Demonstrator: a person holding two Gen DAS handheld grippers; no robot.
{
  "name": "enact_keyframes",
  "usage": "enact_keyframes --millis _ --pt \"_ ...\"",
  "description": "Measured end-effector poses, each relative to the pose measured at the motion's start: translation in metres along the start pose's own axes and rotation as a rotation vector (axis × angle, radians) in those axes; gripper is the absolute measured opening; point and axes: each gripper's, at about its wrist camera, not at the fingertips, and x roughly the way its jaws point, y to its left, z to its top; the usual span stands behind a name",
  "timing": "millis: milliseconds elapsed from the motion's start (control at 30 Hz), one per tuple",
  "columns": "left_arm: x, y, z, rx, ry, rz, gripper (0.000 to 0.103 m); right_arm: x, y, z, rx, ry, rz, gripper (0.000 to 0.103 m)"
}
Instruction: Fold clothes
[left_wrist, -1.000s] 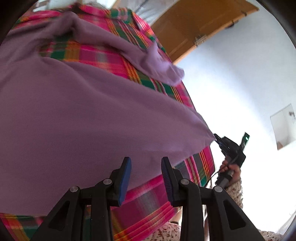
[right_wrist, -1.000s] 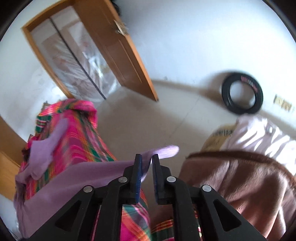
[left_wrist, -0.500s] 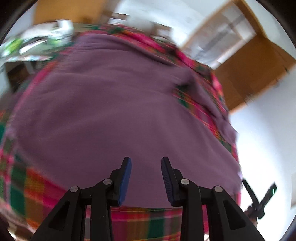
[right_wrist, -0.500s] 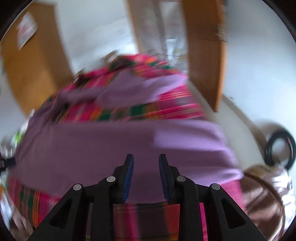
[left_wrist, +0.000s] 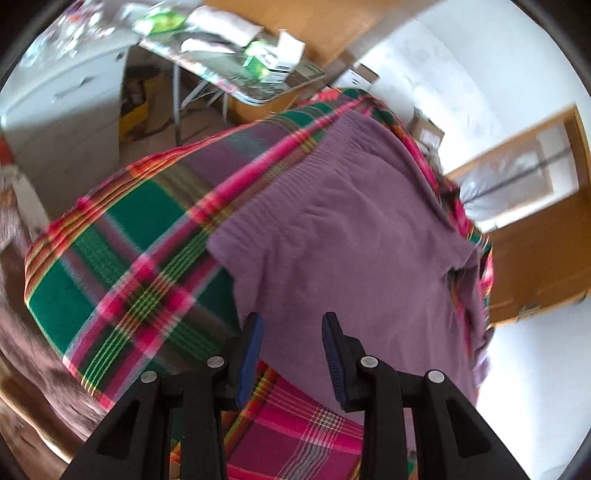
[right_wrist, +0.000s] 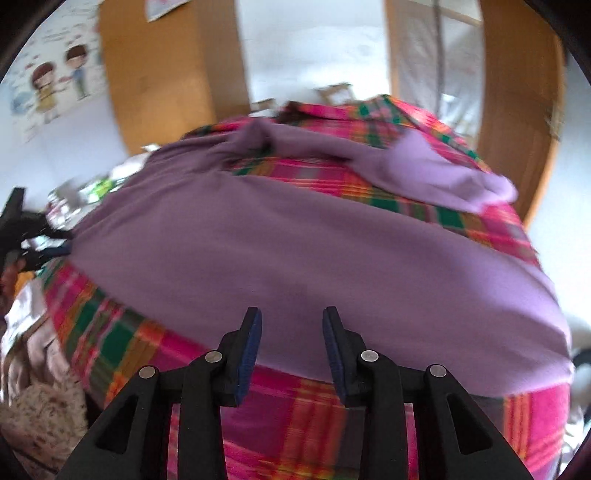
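A purple knit garment (left_wrist: 351, 236) (right_wrist: 295, 251) lies spread flat on a pink and green plaid blanket (left_wrist: 122, 258) (right_wrist: 288, 424). One sleeve (right_wrist: 436, 170) stretches across the far side of the blanket. My left gripper (left_wrist: 291, 343) hovers open over the garment's near edge, holding nothing. My right gripper (right_wrist: 291, 339) is open too, above the garment's near hem, with nothing between its fingers. In the right wrist view the left gripper (right_wrist: 26, 236) shows small at the left edge, beside the garment's corner.
A cluttered folding table (left_wrist: 236, 62) and a white cabinet (left_wrist: 62, 110) stand beyond the blanket. A wooden door (left_wrist: 535, 258) (right_wrist: 517, 110) stands at the right. Brown fabric (left_wrist: 22, 332) lies at the left, and floral cloth (right_wrist: 40, 417) sits at the right wrist view's lower left.
The right gripper was shut on the purple cloth a second ago and is now open, swung round over the garment. The left camera has swung left toward the folding table.
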Motion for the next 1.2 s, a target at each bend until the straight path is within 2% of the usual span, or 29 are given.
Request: enact_keyframes --millis 133,300,367,400,500,533,567,633,767,1000,1200 --pt "-0.006 0.012 0.004 -0.058 -0.044 0.024 0.034 0.010 0.024 0.004 -0.073 0.018 0.058 0.036" --pt "-0.003 0.015 0.010 -0.097 -0.051 -0.002 0.036 0.025 0.050 0.004 -0.160 0.058 0.090 0.036" --pt "-0.001 0.013 0.011 -0.089 -0.048 -0.007 0.037 0.030 0.059 0.005 -0.197 0.069 0.096 0.039" --pt "0.000 0.011 0.012 -0.081 -0.046 -0.007 0.037 0.032 0.062 0.005 -0.216 0.073 0.098 0.045" --pt "0.002 0.011 0.014 -0.102 -0.051 -0.026 0.037 0.035 0.068 0.008 -0.249 0.085 0.089 0.046" --pt "0.003 0.012 0.014 -0.110 -0.053 -0.029 0.036 0.035 0.070 0.008 -0.257 0.088 0.086 0.046" --pt "0.003 0.014 0.015 -0.121 -0.052 -0.029 0.027 0.035 0.073 0.008 -0.272 0.090 0.084 0.046" --pt "0.004 0.018 0.014 -0.140 -0.047 -0.024 0.016 0.034 0.080 0.005 -0.313 0.090 0.079 0.046" --pt "0.002 0.024 0.012 -0.162 -0.068 -0.065 0.006 0.032 0.090 0.002 -0.368 0.073 0.058 0.046" --pt "-0.017 0.025 0.007 -0.144 -0.125 -0.120 0.003 0.035 0.092 0.006 -0.353 0.087 0.055 0.046" --pt "-0.023 0.025 0.006 -0.150 -0.141 -0.147 0.003 0.036 0.102 0.005 -0.372 0.077 0.062 0.046"
